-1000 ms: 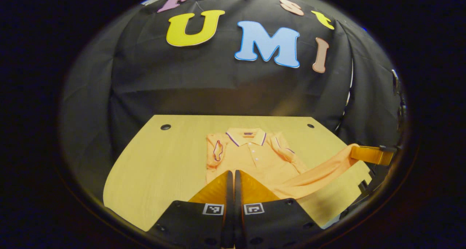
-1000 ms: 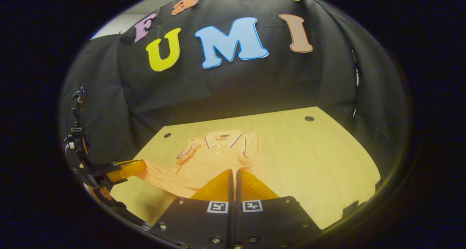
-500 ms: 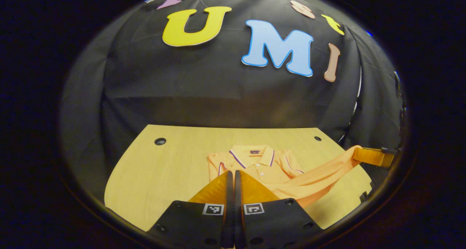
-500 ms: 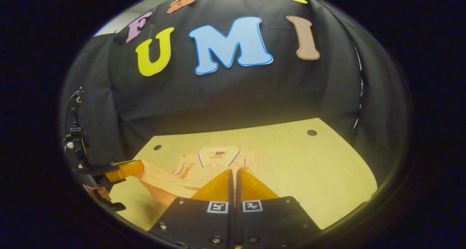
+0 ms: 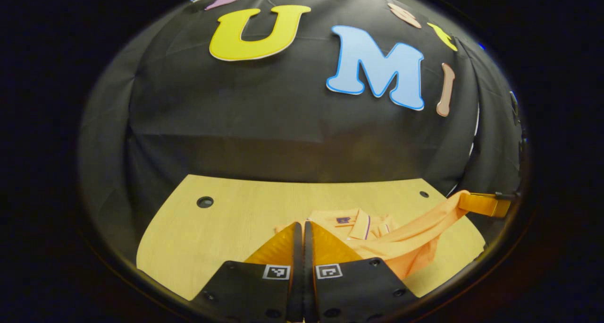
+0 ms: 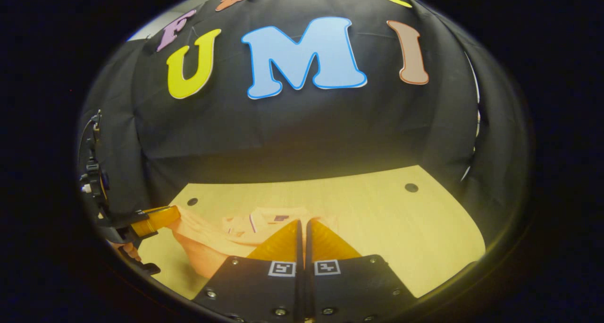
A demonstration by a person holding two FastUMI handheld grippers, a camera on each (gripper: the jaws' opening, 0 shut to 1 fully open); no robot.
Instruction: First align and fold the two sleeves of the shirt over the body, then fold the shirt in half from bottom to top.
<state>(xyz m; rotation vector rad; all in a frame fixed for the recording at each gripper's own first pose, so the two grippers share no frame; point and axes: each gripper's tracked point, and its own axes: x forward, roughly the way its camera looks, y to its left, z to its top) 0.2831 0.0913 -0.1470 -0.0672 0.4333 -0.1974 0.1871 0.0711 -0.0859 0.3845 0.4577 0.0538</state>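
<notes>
An orange polo shirt [image 5: 377, 240] lies on the light wooden counter [image 5: 222, 228], its collar toward the far edge and the black cloth wall behind. In the left gripper view the left claw [image 5: 299, 233] sits at the bottom with its two fingers brought together, only a thin slit between them; shirt fabric lies just behind the tips, but whether cloth is pinched there cannot be told. In the same view the right claw [image 5: 465, 201] shows at the right rim, its fingers closed on the shirt's hem, which stretches up off the counter in a taut band from the body to that claw.

In the right gripper view the right claw [image 6: 302, 233] likewise has its fingers drawn together with a thin slit, and the shirt [image 6: 212, 240] bunches just behind and left of them. The left claw [image 6: 165, 215] appears at the left rim, fingers closed on the lifted hem, the fabric sagging from it down to the counter [image 6: 401, 228]. Part of a hand [image 6: 127, 250] shows under that claw.

The striped collar [image 5: 361, 221] lies flat. Bare wood spreads wide to the shirt's left in the left gripper view and to its right in the right gripper view, with a dark round hole [image 5: 205, 201] near each far corner.
</notes>
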